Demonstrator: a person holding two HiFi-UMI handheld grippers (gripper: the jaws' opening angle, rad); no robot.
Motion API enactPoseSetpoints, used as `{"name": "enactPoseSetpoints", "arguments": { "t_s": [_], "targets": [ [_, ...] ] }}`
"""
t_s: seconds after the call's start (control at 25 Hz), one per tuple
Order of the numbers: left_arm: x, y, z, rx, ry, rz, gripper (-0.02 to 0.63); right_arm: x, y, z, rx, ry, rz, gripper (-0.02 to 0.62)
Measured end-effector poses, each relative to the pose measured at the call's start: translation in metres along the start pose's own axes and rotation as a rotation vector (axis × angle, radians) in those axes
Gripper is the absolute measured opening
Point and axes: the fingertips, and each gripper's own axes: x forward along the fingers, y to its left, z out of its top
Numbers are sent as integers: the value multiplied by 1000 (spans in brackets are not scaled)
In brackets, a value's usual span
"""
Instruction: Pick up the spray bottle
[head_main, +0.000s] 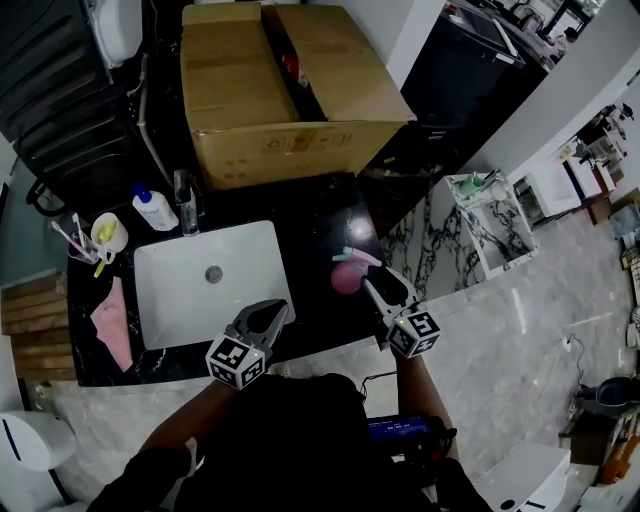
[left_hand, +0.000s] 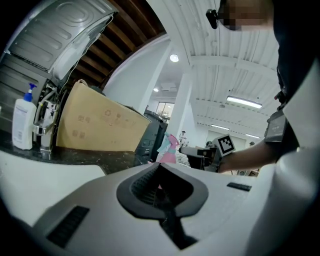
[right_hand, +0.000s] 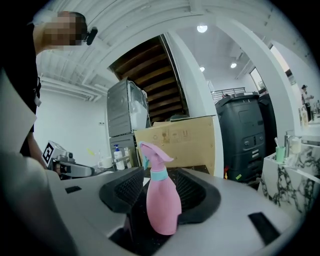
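On the black stone bench (head_main: 310, 205), the pink plastic spray bottle (head_main: 346, 274) stands right of the white rectangular sink (head_main: 165, 315) — between the jaws of the right claw (head_main: 372, 286). Behind the sink sits the brown cardboard box (head_main: 290, 150).

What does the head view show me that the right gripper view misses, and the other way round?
Only the head view: the white sink and the pink cloth lying beside it on the dark counter. Only the right gripper view: the ceiling lights, a wooden staircase seen from below, and the fingers of the right gripper standing apart on either side of the bottle. Both: the pink spray bottle, the cardboard box and the white pump bottle.
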Motion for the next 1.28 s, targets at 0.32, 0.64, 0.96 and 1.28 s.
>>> {"name": "enactPoseSetpoints", "arguments": {
  "t_s": [0.32, 0.64, 0.96, 1.28],
  "targets": [
    [-1, 11, 1, -20, -16, 18, 8, 25, -2, -1, -33, 38, 39, 236],
    [1, 14, 3, -25, -20, 39, 8, 34, -1, -7, -55, 66, 67, 236],
    [2, 12, 2, -24, -12, 48, 8, 36, -1, -9, -76, 75, 84, 160],
    [-3, 15, 0, -27, -8, 39, 8, 33, 1, -9, -104, 69, 55, 146]
  ]
}}
